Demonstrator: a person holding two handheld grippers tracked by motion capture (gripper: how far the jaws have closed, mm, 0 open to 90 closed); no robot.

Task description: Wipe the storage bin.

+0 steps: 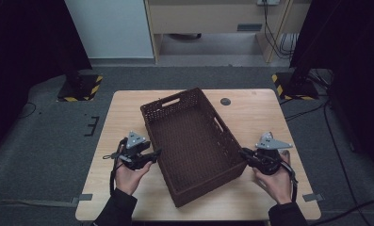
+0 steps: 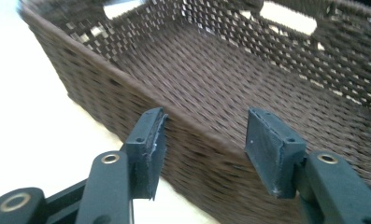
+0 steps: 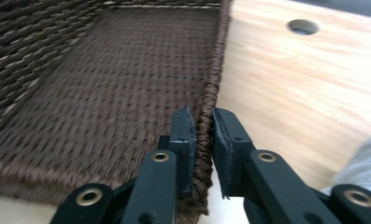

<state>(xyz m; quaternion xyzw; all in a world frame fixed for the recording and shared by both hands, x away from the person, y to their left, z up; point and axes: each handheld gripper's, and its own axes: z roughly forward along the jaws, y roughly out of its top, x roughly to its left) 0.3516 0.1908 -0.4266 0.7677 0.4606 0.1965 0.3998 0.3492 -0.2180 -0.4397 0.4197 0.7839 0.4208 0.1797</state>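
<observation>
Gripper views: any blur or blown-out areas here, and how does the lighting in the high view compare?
Left gripper view: the basket rim is smeared at the far corner, and the table is washed out to near white. Right gripper view: the weave blurs near the bottom edge, while the right gripper at the rim stays sharp. High view: dim, with dark surroundings and an evenly lit tabletop.

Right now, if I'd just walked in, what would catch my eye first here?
A big dark brown woven basket, empty, sits askew in the middle of the pale wooden table. The right gripper pinches the basket's rim on one side, while the left gripper stands open astride the opposite wall.
</observation>
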